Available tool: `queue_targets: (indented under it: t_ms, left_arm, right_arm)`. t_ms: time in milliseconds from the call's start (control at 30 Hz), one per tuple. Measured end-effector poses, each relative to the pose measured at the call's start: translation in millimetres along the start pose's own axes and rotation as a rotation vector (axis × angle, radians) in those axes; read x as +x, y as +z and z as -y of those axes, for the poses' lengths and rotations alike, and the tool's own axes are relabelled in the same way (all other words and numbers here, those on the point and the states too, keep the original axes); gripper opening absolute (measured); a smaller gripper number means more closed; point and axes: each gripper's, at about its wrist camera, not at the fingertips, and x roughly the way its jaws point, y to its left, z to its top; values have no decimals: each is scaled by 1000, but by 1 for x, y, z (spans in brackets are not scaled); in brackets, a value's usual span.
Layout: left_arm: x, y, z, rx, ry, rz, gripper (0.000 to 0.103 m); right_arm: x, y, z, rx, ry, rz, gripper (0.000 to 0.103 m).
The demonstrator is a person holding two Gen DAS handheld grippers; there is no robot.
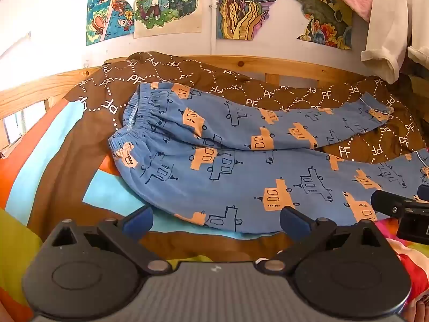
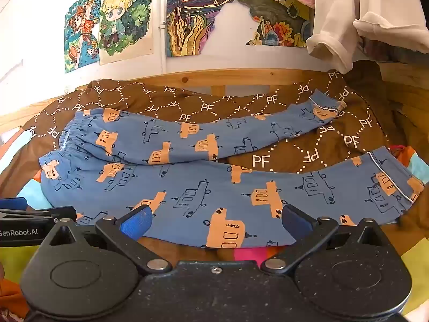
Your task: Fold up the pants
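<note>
A pair of blue pants (image 1: pixel 241 166) printed with orange and outlined vehicles is spread across the middle of both views, lying unfolded on a brown cover (image 1: pixel 268 94) marked with white "PF" letters and dotted diamonds. The elastic waistband (image 1: pixel 134 123) is seen at the left of the frame and the two legs run toward the right, parted there so that a wedge of the brown cover shows between them; the cuffs (image 2: pixel 327 104) lie at the right edge. Beneath the brown cover a bedspread (image 1: pixel 53 145) in orange, light blue and yellow blocks is visible at the lower left. A wooden bed frame (image 1: pixel 268 64) runs behind, and coloured drawings (image 1: pixel 166 2) are stuck to the white wall at the top; pale garments (image 2: pixel 348 26) hang at the upper right. No container is seen. The left gripper (image 1: pixel 215 218) is held with its jaws spread fully apart just before the near hem of the lower leg, with nothing gripped. The right gripper (image 2: pixel 215 218) is likewise wide open, its blue pads over the near edge of the lower leg, no cloth being pinched.
</note>
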Motion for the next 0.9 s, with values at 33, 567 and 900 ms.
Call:
queue_targets:
  t_ms: [33, 567, 900]
  left_arm:
    - [0, 0, 0, 1, 0, 0, 103]
    - [1, 1, 1, -5, 8, -5, 103]
    - [1, 1, 1, -5, 7, -4, 103]
  right_arm:
    - [0, 0, 0, 2, 0, 0, 102]
    - [0, -2, 1, 3, 0, -3, 102]
    - [0, -2, 2, 5, 1, -5, 102]
